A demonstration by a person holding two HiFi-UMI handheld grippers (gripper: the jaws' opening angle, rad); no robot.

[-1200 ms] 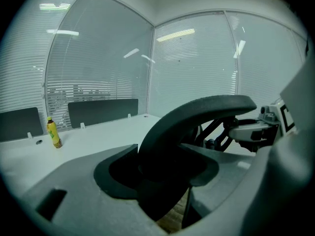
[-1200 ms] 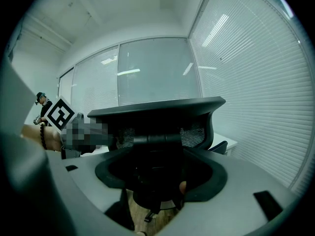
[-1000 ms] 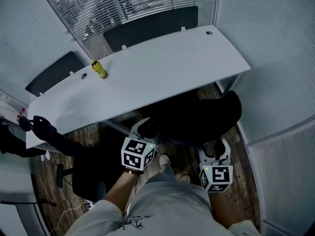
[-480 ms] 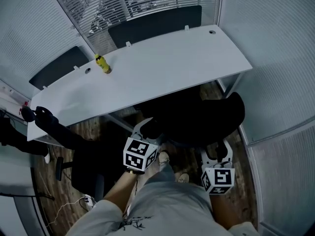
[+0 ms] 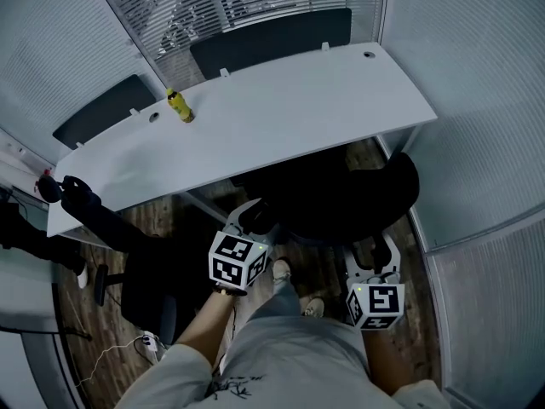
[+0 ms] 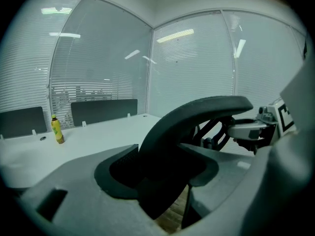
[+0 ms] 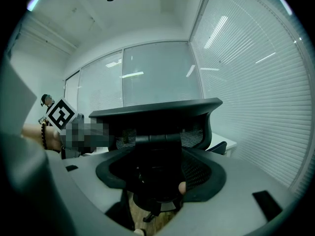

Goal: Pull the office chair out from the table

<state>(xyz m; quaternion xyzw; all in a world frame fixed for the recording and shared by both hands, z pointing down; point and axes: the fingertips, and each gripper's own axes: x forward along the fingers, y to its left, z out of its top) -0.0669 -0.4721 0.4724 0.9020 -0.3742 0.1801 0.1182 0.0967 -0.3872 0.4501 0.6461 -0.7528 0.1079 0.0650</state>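
Note:
The black office chair (image 5: 341, 198) stands half under the white table (image 5: 281, 118), its backrest towards me. My left gripper (image 5: 255, 216) sits at the backrest's left edge. In the left gripper view that curved edge (image 6: 197, 117) runs down between the jaws, which look shut on it (image 6: 162, 181). At the backrest's right side is my right gripper (image 5: 375, 250). Seen from the right gripper view, the chair's back (image 7: 157, 117) fills the middle and its central spine sits between the jaws (image 7: 157, 181), which appear shut on it.
A yellow bottle (image 5: 178, 106) stands on the table's far left part. A second black chair (image 5: 149, 284) stands to the left. Glass walls with blinds close in the right side (image 5: 477, 143) and the back. A white cable (image 5: 128, 356) lies on the wooden floor.
The view has shifted a little. Both grippers stay at the chair's backrest, and the chair's place by the table looks about the same.

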